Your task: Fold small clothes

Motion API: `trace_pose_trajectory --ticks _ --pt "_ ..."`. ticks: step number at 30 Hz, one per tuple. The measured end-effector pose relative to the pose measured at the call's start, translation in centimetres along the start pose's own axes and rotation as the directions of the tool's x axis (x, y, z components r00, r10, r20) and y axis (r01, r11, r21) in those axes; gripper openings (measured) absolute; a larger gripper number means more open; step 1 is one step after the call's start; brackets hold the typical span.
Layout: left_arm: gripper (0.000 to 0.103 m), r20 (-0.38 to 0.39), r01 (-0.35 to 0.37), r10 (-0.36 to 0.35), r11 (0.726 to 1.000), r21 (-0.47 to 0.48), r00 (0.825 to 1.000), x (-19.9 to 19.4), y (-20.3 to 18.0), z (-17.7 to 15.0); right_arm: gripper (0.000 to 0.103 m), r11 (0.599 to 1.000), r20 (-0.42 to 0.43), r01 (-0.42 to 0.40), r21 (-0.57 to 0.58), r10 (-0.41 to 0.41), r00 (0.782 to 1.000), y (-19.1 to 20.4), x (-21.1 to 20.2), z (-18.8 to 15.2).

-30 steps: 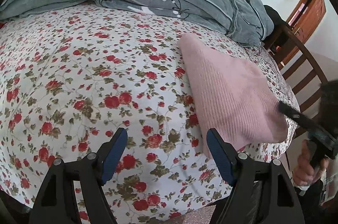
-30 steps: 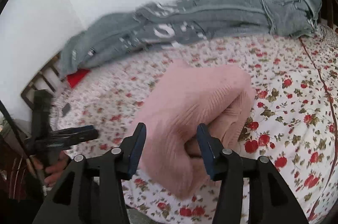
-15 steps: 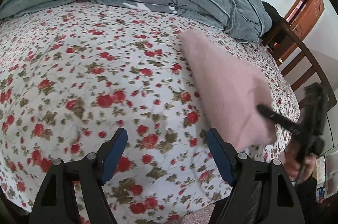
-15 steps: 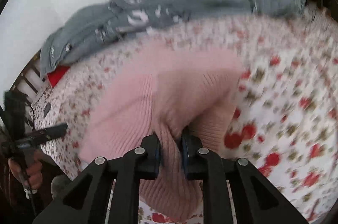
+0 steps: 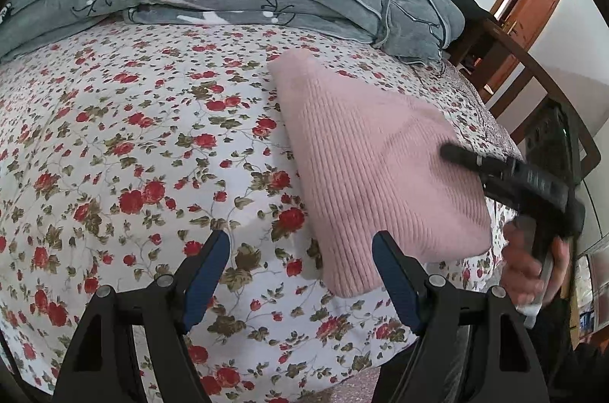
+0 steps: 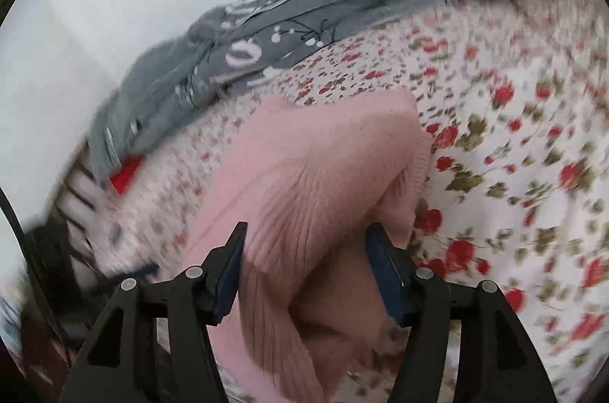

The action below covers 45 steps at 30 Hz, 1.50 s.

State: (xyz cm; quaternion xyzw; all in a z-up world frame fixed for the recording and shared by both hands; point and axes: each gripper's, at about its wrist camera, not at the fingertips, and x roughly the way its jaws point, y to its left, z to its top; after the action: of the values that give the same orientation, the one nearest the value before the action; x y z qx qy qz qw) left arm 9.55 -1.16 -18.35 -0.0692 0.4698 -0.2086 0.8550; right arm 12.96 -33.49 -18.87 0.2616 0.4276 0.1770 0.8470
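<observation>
In the left wrist view, the pink sweater is seen folded into a compact shape near the bed's right edge; the left gripper is held wide open and empty.

In the right wrist view, the right gripper has just been opening, with the sweater's fold between its parted jaws, seemingly released. Folding is judged nearly done.

Soft, even daylight, no glare

The left wrist view is sharp; the right wrist view is smeared by motion blur (edges bend strongly, corners black).
</observation>
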Motion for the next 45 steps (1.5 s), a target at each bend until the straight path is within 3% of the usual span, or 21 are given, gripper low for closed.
trace_pose_trajectory --ticks 1,2,3,7,11,13,14,15,20,24,26,27,29,30,33,40,42,45 --pt "0.076 0.001 0.000 0.000 1.000 -0.003 1.000 0.0 0.0 0.0 0.045 1.000 0.001 -0.020 -0.011 0.020 1.000 0.1 -0.2 0.4" --pt "0.076 0.001 0.004 -0.004 1.000 -0.009 1.000 0.1 0.0 0.0 0.022 0.999 0.003 -0.019 -0.038 0.019 1.000 0.5 -0.4 0.6" --pt "0.076 -0.005 0.010 -0.010 1.000 -0.012 1.000 0.4 -0.1 0.0 0.020 0.997 0.018 -0.005 -0.072 0.006 1.000 1.0 -0.9 0.7" --pt "0.076 -0.053 -0.022 0.021 1.000 -0.009 0.998 2.4 -0.7 -0.3 0.020 0.983 0.090 0.027 -0.184 -0.010 0.996 2.4 -2.8 0.7" --pt "0.076 -0.070 -0.025 0.024 1.000 -0.004 0.997 3.0 -0.9 -0.7 0.023 0.974 -0.011 0.124 -0.191 -0.128 0.992 0.6 0.5 0.0" --pt "0.076 -0.070 -0.018 0.017 1.000 -0.007 0.997 2.7 -0.9 -0.6 0.024 0.970 -0.012 0.131 -0.205 -0.137 0.991 0.5 0.4 -0.2" --pt "0.076 -0.064 -0.018 0.018 1.000 -0.004 0.998 2.5 -0.9 -0.6 0.031 0.967 -0.007 0.143 -0.211 -0.148 0.989 0.8 -0.1 -0.1" --pt "0.076 -0.049 -0.019 0.019 1.000 0.002 0.999 2.0 -0.9 -0.5 0.039 0.960 0.019 0.178 -0.215 -0.178 0.984 1.4 -1.2 0.1" --pt "0.076 0.005 0.014 -0.014 1.000 0.001 1.000 1.5 -1.2 1.2 0.043 0.904 0.174 0.310 -0.293 -0.269 0.947 5.0 -5.3 -1.3" --pt "0.076 0.005 -0.035 0.035 0.999 0.023 0.999 3.4 -2.7 2.1 0.042 0.875 0.205 0.316 -0.368 -0.255 0.945 7.0 -5.0 -4.4" --pt "0.078 -0.030 -0.072 0.073 0.997 0.029 0.997 5.1 -3.1 1.5 0.042 0.830 0.202 0.384 -0.404 -0.329 0.923 6.4 -3.4 -5.9" --pt "0.078 -0.046 -0.061 0.062 0.998 0.027 0.997 5.8 -3.2 1.1 0.042 0.821 0.153 0.412 -0.395 -0.383 0.911 5.1 -1.9 -6.5" --pt "0.078 -0.070 -0.030 0.032 0.999 0.028 0.997 6.5 -3.1 0.6 0.042 0.842 0.097 0.406 -0.356 -0.399 0.912 2.9 -0.7 -6.9" --pt "0.078 -0.079 -0.017 0.019 0.999 0.028 0.997 6.7 -3.1 0.4 0.044 0.878 0.082 0.369 -0.307 -0.361 0.929 1.7 -0.8 -6.9" --pt "0.078 -0.076 0.024 -0.023 1.000 0.013 0.997 6.5 -2.8 0.6 0.050 0.911 0.061 0.327 -0.251 -0.322 0.945 0.8 -1.4 -6.2" --pt "0.076 -0.028 0.106 -0.107 0.994 -0.032 0.994 5.0 -1.4 3.5 0.053 0.935 0.074 0.253 -0.251 -0.242 0.968 1.3 -3.9 -3.1" --pt "0.076 -0.023 0.113 -0.114 0.993 -0.033 0.993 5.3 -1.4 4.7 0.063 0.944 0.098 0.232 -0.234 -0.214 0.972 1.7 -4.1 -1.5" --pt "0.075 -0.017 0.115 -0.116 0.993 -0.042 0.993 6.3 -1.3 6.5 0.065 0.961 0.074 0.195 -0.196 -0.184 0.980 1.5 -2.3 0.7"
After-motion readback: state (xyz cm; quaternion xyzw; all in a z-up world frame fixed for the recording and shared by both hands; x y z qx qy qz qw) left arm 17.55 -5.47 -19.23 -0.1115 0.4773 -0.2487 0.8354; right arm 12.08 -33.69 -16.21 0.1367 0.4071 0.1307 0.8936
